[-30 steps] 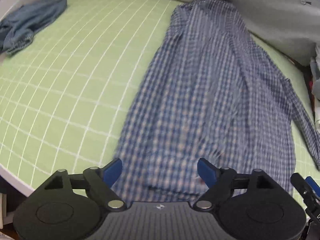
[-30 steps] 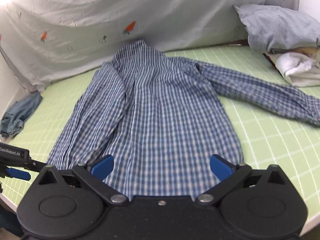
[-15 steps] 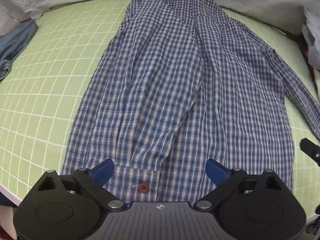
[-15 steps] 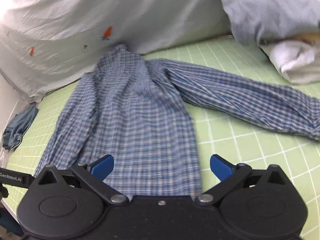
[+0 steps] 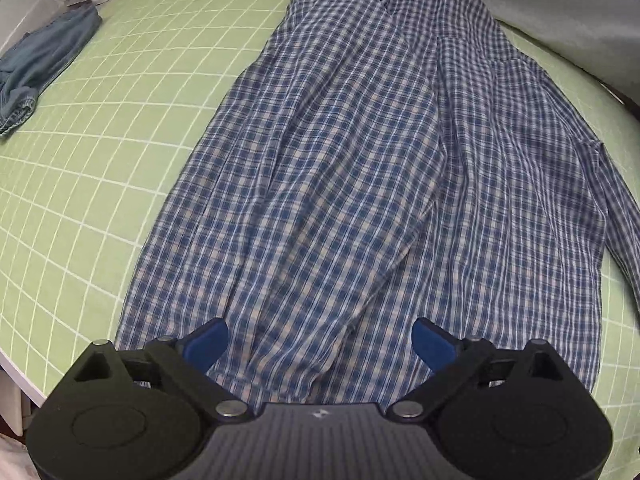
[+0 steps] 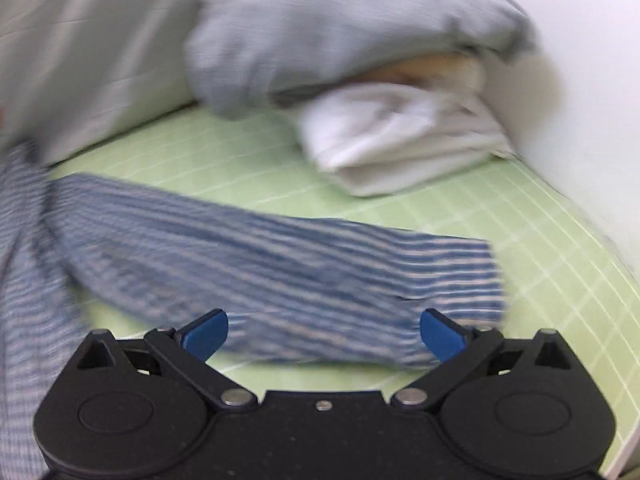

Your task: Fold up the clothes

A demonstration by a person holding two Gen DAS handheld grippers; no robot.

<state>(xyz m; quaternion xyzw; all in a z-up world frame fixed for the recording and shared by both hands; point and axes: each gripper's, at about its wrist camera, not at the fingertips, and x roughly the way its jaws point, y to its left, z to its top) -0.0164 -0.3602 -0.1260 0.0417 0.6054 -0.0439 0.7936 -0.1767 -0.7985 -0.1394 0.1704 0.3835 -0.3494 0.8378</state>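
Note:
A blue and white checked shirt (image 5: 360,184) lies flat on the green gridded mat (image 5: 100,128), collar at the far end. Its left sleeve is folded lengthwise over the body. My left gripper (image 5: 320,346) hovers open over the shirt's hem, nothing between its blue fingertips. In the right wrist view, which is blurred, the shirt's other sleeve (image 6: 280,264) stretches out to the right across the mat (image 6: 560,248), cuff at the far right. My right gripper (image 6: 324,336) stands open just above the near edge of that sleeve, holding nothing.
A crumpled blue-grey garment (image 5: 40,64) lies at the mat's far left. A grey-blue cloth (image 6: 340,28) and folded white cloth (image 6: 400,140) are piled at the back right. A pale sheet (image 6: 88,56) runs along the back. The mat's near-left edge (image 5: 16,372) drops off.
My right gripper has swung right, from over the shirt's body to the outstretched sleeve. My left gripper has shifted over the folded sleeve and hem. Both stayed open.

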